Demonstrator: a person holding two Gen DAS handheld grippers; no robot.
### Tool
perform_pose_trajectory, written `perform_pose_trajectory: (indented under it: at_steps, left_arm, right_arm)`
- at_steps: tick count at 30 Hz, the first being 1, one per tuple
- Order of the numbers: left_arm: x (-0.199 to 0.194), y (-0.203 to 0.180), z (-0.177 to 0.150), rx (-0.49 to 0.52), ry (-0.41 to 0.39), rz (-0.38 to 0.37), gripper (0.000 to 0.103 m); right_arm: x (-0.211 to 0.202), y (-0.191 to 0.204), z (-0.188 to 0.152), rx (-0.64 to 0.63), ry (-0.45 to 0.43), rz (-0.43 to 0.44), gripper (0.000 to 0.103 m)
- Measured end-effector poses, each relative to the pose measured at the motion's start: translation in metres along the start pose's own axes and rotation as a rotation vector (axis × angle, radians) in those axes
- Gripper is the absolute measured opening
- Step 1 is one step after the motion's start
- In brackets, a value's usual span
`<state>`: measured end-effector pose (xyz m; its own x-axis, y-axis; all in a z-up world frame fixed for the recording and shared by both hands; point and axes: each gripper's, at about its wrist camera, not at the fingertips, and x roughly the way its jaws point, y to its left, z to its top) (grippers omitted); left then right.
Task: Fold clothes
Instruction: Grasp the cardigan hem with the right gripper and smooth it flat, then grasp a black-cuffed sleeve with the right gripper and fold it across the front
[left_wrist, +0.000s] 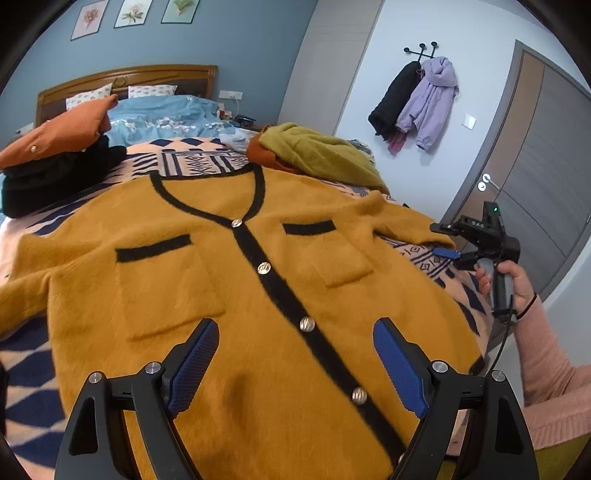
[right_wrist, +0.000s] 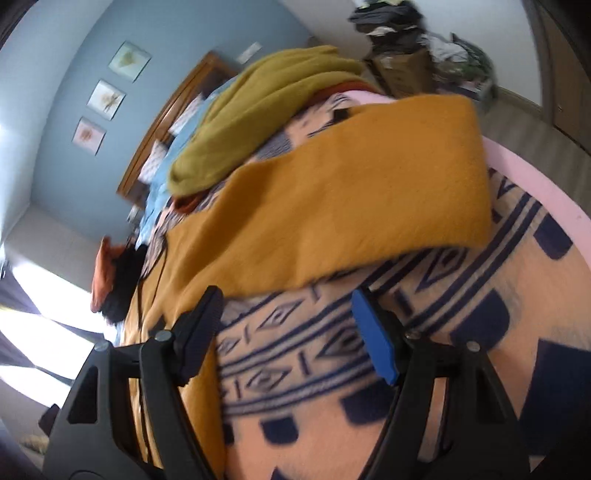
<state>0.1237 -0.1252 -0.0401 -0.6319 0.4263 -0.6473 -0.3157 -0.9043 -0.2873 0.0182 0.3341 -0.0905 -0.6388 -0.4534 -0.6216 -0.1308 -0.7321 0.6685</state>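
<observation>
In your left wrist view, the mustard cardigan lies flat and face up across the middle of the frame on the patterned blanket of the bed, its black button band running from the neckline down toward the lower right. Your left gripper hovers over the lower front of the garment; its blue-padded fingers stand wide apart with nothing between them. At the right edge of the frame your right hand grips the handle of the right gripper, just past the cardigan's sleeve. A stack of orange and black clothes sits at the upper left, and an olive-green garment lies bunched beyond the collar.

In your right wrist view, tilted and somewhat blurred, the right gripper sits at the bottom centre with its fingers spread and empty over the blanket. The cardigan's sleeve stretches across the middle of the frame, just above the fingertips and not between them. The olive-green garment lies above it, toward the upper centre.
</observation>
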Motion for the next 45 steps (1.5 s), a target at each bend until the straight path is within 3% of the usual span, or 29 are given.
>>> perform_pose_trajectory:
  at_steps: [9,10,12,14,19,23,26,31,37,40,43,45]
  left_arm:
    - [0.028,0.001,0.026,0.005,0.043,-0.036,0.087]
    - [0.031,0.001,0.029,0.008,0.05,-0.038,0.087]
    - [0.036,-0.001,0.034,0.017,0.062,-0.034,0.087]
    - [0.039,-0.003,0.037,0.029,0.071,-0.03,0.087]
    - [0.047,-0.005,0.054,0.043,0.082,-0.057,0.087]
    - [0.059,-0.004,0.07,0.027,0.084,-0.104,0.087]
    - [0.075,-0.003,0.078,0.005,0.098,-0.153,0.087]
    - [0.093,0.0,0.075,-0.032,0.125,-0.186,0.087]
    - [0.071,0.026,0.068,-0.096,0.073,-0.157,0.087]
    - [0.059,0.043,0.062,-0.123,0.057,-0.117,0.087]
    - [0.05,0.058,0.055,-0.141,0.055,-0.068,0.087]
    - [0.047,0.066,0.053,-0.155,0.054,-0.062,0.087]
  right_arm:
    - [0.002,-0.021,0.027,0.185,-0.224,-0.027,0.07]
    - [0.004,-0.022,0.033,0.186,-0.226,-0.026,0.065]
    - [0.008,-0.024,0.045,0.185,-0.229,-0.025,0.017]
    - [0.006,-0.021,0.056,0.159,-0.244,-0.055,0.011]
    - [-0.033,0.018,0.08,-0.015,-0.351,-0.076,0.01]
    - [-0.057,0.086,0.091,-0.276,-0.418,-0.102,0.009]
    - [-0.055,0.14,0.092,-0.442,-0.416,-0.079,0.009]
    - [-0.026,0.223,0.067,-0.702,-0.369,-0.037,0.01]
    - [0.054,0.299,-0.011,-1.011,-0.184,0.023,0.01]
    - [0.1,0.311,-0.063,-1.122,-0.057,0.057,0.01]
    - [0.143,0.307,-0.099,-1.154,0.107,0.067,0.014]
    - [0.159,0.295,-0.114,-1.134,0.23,0.083,0.032]
